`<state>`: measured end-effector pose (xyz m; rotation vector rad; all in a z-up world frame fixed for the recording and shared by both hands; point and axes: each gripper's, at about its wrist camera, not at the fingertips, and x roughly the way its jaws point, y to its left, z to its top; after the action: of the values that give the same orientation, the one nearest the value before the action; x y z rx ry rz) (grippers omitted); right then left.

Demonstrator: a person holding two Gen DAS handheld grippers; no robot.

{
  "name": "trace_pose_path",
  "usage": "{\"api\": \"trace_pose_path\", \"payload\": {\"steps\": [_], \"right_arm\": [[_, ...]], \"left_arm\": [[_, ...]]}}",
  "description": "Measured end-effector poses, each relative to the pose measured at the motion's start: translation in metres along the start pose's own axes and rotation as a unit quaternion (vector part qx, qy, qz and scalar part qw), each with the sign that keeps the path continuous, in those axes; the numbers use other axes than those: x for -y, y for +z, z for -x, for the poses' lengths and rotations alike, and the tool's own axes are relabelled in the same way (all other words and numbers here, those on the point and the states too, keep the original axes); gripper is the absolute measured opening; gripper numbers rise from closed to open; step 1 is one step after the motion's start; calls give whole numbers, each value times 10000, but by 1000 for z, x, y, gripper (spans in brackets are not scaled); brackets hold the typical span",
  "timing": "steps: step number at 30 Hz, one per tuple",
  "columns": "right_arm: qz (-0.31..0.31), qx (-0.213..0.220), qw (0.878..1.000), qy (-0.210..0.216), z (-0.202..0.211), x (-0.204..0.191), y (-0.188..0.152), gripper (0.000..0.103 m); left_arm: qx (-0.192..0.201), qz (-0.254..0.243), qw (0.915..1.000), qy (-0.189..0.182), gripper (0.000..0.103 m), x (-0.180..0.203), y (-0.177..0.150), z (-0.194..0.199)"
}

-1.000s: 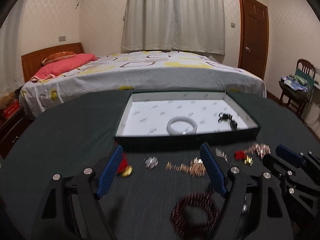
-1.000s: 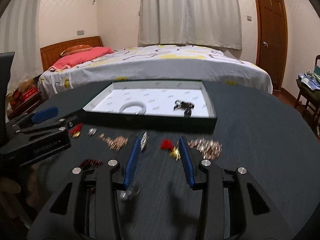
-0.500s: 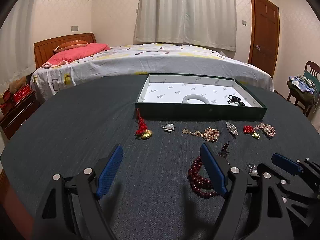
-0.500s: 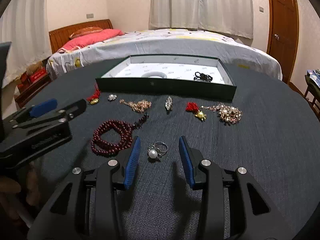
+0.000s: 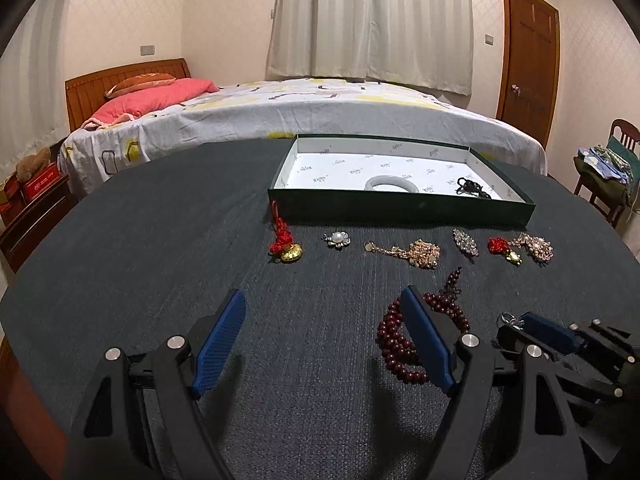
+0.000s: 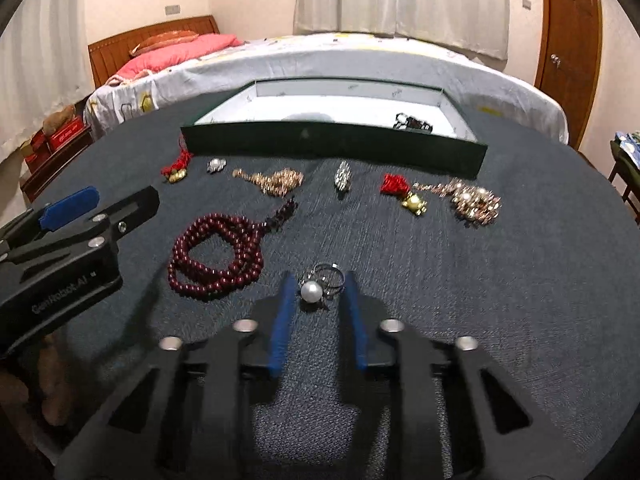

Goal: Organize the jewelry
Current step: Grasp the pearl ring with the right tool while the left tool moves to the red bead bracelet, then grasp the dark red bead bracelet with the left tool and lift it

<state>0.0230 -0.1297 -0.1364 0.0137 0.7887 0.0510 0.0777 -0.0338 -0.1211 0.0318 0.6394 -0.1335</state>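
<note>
A pearl ring lies on the dark table between the blue pads of my right gripper. Its jaws are closing around the ring, and a sliver of gap still shows on the left side. The same ring peeks out at the right gripper's tip in the left wrist view. My left gripper stands wide open above the cloth, holding nothing. Its right finger overlaps a dark red bead bracelet. A green box with white lining holds a white bangle and a black piece.
A row of jewelry lies before the box: red knot charm, pearl brooch, gold chain, crystal brooch, second red charm and a pearl cluster. A bed stands behind the table, a chair at the right.
Both grippers have dropped and drawn back from the box toward the near table. The right jaws have narrowed around the pearl ring. The left jaws keep their width.
</note>
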Motion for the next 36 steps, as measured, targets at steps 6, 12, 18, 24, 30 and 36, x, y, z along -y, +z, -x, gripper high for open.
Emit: {"api": "trace_pose_path", "payload": {"steps": [6,12,18,24,30,36], "right_arm": [[30,62,10000,58,3,1,0,16],[-49,294,9996,-4,17,13,4,16],[-236,470,9986,-31,30,34,7,16],[-435,542,9976,17,33,50,7,16],[-544,572,9968,88,33,57,5,16],[-641,562,9963,127,31,62,4,16]], "left_arm": [[-80,-8,10000,-55,77,2,-2,-3],[-114,64,9996,-269,77,8,-3,-6],[-206,-21,9986,-477,78,21,0,-11],[-392,-350,9973,-521,81,43,4,-20],[-702,-613,9947,-430,81,56,4,-33],[-1058,-759,9906,-420,81,62,2,-43]]}}
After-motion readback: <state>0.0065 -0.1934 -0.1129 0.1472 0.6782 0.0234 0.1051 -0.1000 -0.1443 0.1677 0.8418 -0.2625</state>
